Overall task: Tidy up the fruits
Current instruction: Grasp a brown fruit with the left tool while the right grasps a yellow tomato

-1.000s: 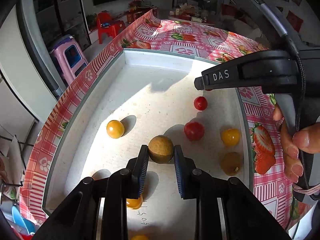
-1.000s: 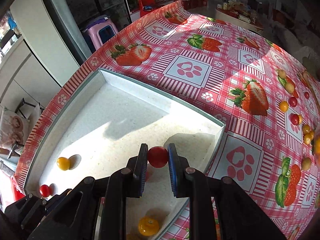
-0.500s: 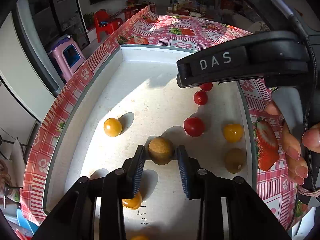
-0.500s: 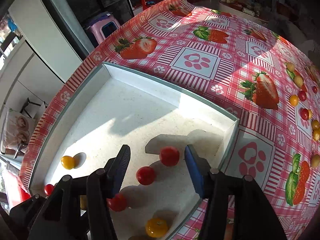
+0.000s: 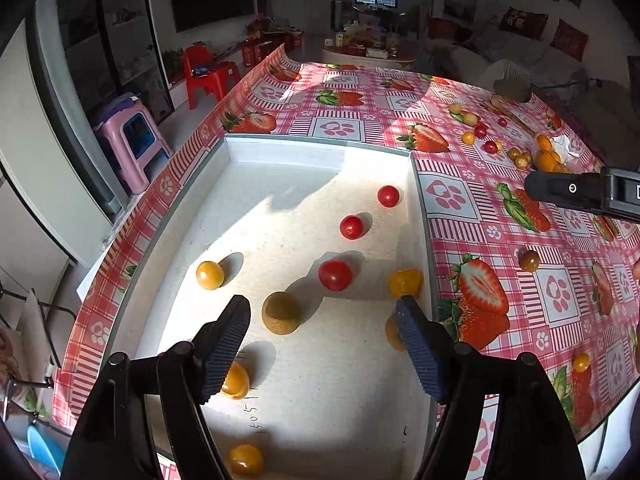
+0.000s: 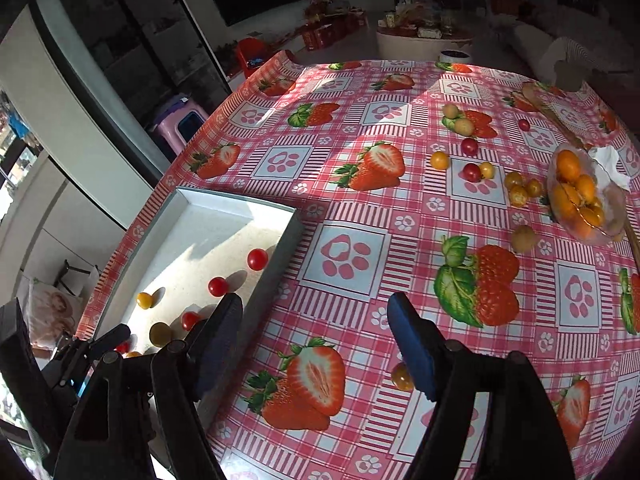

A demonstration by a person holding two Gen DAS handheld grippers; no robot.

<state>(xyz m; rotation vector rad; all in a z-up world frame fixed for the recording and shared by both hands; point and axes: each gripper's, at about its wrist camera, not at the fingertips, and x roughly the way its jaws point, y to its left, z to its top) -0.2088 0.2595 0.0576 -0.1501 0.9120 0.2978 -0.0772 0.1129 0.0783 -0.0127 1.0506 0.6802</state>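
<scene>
left gripper (image 5: 322,330) jaws just released brown fruit (image 5: 281,313) in tray (image 5: 320,145) | right gripper (image 6: 314,330) jaws spread, empty, over table (image 6: 400,216) | next: centre on loose fruit before closing

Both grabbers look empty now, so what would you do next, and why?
Probably carry the right hand-held gripper to the small yellow fruit beside its right finger. Its jaws have just been opening with nothing between them, and much fruit lies on the tablecloth, outside the white tray.
</scene>
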